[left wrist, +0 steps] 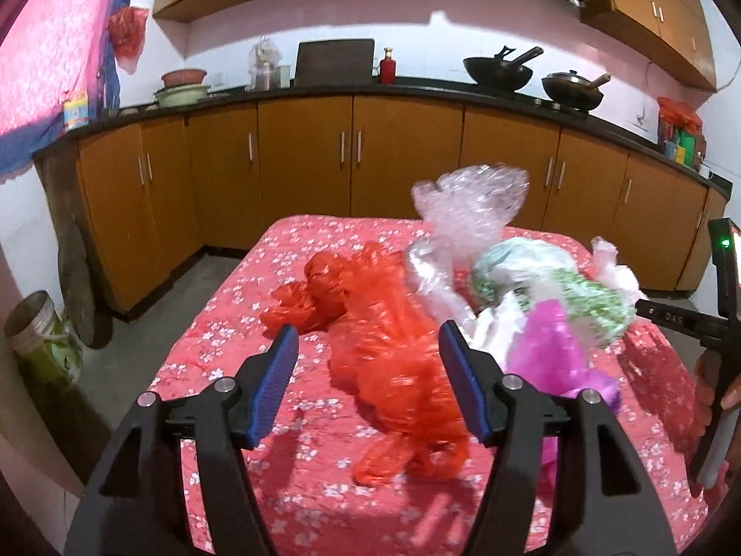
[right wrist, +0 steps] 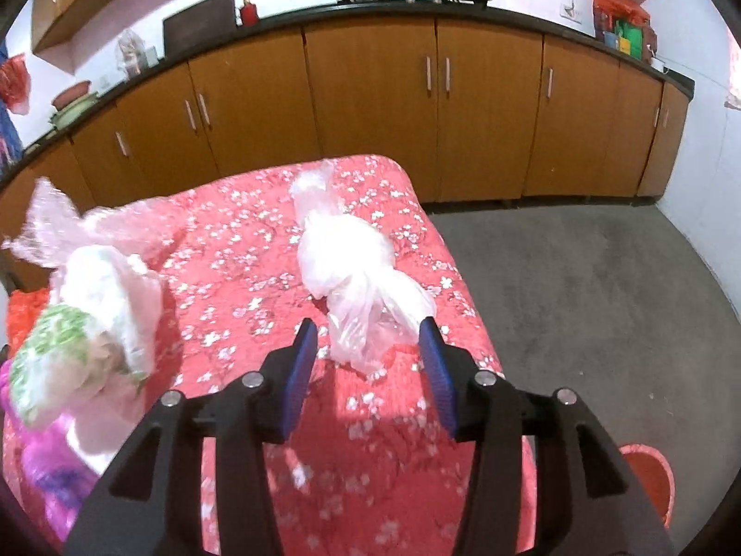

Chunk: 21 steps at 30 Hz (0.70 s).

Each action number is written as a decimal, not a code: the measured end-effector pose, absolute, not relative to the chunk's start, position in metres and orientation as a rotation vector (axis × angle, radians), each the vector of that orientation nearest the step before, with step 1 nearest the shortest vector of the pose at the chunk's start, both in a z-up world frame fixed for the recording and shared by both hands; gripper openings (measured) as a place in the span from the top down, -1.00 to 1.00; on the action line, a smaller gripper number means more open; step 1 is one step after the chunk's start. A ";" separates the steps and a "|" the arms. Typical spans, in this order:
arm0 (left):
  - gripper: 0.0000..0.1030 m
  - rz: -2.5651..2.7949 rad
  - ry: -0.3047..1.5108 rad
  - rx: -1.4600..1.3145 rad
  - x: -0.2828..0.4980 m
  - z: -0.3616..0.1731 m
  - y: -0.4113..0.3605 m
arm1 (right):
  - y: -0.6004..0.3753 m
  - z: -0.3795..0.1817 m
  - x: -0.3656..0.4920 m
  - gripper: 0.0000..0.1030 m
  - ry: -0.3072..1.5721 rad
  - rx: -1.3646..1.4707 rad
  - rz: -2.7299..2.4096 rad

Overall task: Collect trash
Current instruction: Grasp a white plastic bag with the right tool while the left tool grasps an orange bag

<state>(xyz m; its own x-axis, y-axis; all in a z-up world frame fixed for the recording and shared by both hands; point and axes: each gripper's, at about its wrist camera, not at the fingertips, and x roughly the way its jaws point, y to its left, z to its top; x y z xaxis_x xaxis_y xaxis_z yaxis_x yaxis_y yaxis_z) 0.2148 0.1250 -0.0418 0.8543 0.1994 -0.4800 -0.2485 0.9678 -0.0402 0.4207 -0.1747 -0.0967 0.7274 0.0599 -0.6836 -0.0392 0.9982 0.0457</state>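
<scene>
Crumpled plastic bags lie on a table with a red floral cloth (left wrist: 241,324). In the left wrist view my left gripper (left wrist: 366,347) is open above a red bag (left wrist: 393,352), which lies between the blue pads. Beside it are a clear bag (left wrist: 467,213), a green-white bag (left wrist: 555,287) and a magenta bag (left wrist: 551,347). In the right wrist view my right gripper (right wrist: 368,347) is open, its pads on either side of the near end of a white translucent bag (right wrist: 352,268). The green-white bag (right wrist: 83,333) and the magenta bag (right wrist: 46,463) lie at left.
Brown kitchen cabinets (left wrist: 305,157) with a black counter run behind the table, with woks (left wrist: 500,69) on the stove. A red bin (right wrist: 648,477) stands on the grey floor right of the table. A lined bucket (left wrist: 37,333) stands by the left wall.
</scene>
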 end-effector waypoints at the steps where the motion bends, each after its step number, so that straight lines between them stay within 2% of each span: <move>1: -0.22 0.232 0.498 -0.105 0.216 -0.043 0.128 | -0.174 -0.099 0.425 0.12 0.766 0.029 0.048; 2: -0.22 0.225 0.501 -0.107 0.217 -0.045 0.130 | -0.176 -0.101 0.430 0.28 0.785 0.039 0.042; 3: -0.23 0.218 0.502 -0.108 0.215 -0.046 0.131 | -0.174 -0.103 0.433 0.61 0.794 0.044 0.039; 4: -0.24 0.208 0.503 -0.105 0.216 -0.047 0.131 | -0.174 -0.105 0.436 0.76 0.811 0.052 0.046; 6: -0.29 0.201 0.503 -0.097 0.216 -0.049 0.131 | -0.175 -0.106 0.437 0.90 0.815 0.058 0.053; 18: -0.32 0.223 0.583 -0.122 0.258 -0.050 0.137 | -0.160 -0.099 0.420 0.92 0.756 0.022 0.096; 20: -0.24 0.226 0.613 -0.127 0.268 -0.054 0.139 | -0.157 -0.099 0.417 0.92 0.754 0.016 0.102; 21: -0.13 0.222 0.628 -0.137 0.271 -0.056 0.141 | -0.156 -0.098 0.416 0.92 0.755 0.014 0.105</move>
<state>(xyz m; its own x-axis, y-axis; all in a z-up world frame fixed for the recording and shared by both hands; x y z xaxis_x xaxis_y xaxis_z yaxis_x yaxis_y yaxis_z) 0.2715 0.1406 -0.0556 0.7865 0.1634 -0.5956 -0.2462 0.9674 -0.0597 0.4161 -0.1564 -0.0984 0.7233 0.1003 -0.6832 -0.0905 0.9946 0.0502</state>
